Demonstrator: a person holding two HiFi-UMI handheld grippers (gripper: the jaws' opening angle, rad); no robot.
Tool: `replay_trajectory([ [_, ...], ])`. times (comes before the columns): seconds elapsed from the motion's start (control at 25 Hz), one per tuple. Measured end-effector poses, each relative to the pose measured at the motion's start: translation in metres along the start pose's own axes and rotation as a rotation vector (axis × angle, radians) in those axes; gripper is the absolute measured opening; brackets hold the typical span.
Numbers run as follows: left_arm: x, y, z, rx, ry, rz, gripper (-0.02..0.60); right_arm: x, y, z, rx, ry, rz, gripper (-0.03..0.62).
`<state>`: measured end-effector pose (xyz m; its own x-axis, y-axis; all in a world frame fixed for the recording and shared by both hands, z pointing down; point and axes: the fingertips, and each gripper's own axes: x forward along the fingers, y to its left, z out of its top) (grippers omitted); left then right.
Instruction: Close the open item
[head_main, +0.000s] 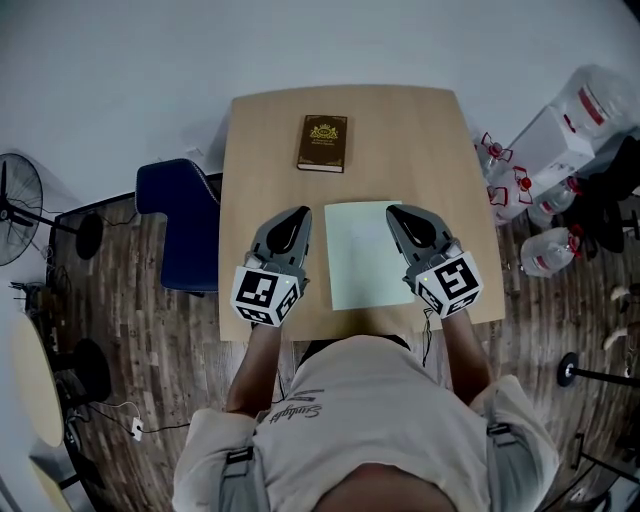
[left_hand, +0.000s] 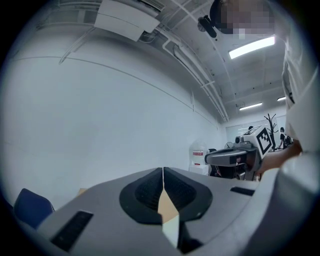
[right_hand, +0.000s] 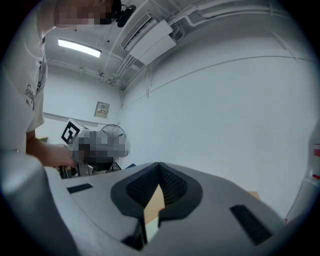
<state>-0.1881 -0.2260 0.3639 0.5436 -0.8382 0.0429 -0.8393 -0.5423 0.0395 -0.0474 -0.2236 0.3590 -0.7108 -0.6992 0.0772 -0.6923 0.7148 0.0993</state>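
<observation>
Off-task stuff you've got in frame: closed brown book (head_main: 322, 143) with a gold emblem, lying flat at the far end of the wooden table (head_main: 420, 130). Blue chair (head_main: 185, 225) sits against the table's left side. Floor fan (head_main: 18, 208) is further left, on the wood-plank floor (head_main: 150, 320). Round pale tabletop (head_main: 35, 380) at your lower left, white plug and cable (head_main: 135, 428) near it. On your right, a cluster of water bottles (head_main: 545, 250), bigger jugs (head_main: 595, 100) behind them. Left gripper view: ceiling light strip (left_hand: 251, 46), AC unit (left_hand: 125, 22) high on the white wall. Right gripper view: small wall sign (right_hand: 102, 109)
</observation>
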Motion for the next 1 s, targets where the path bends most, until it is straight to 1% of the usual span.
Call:
replay_trajectory([
  [0.2,-0.003,0.009,0.019,0.021,-0.054,0.027,0.017,-0.001,-0.002,0.018,-0.013,-0.054,-0.031,-0.011],
  [0.32,-0.006,0.011,0.022,0.022,-0.065,0.030,0.017,-0.003,0.001,0.025,-0.025,-0.070,-0.043,-0.011],
  [0.48,-0.005,0.012,0.022,0.030,-0.055,0.022,0.017,-0.005,-0.002,0.028,-0.020,-0.091,-0.070,-0.011],
  [0.68,-0.003,0.014,0.014,0.032,-0.038,0.029,0.017,-0.004,0.000,0.017,-0.012,-0.066,-0.068,-0.011],
  [1.0,0.000,0.013,0.007,0.038,-0.011,0.029,0.017,-0.005,-0.003,0.008,0.018,-0.061,-0.079,-0.011],
])
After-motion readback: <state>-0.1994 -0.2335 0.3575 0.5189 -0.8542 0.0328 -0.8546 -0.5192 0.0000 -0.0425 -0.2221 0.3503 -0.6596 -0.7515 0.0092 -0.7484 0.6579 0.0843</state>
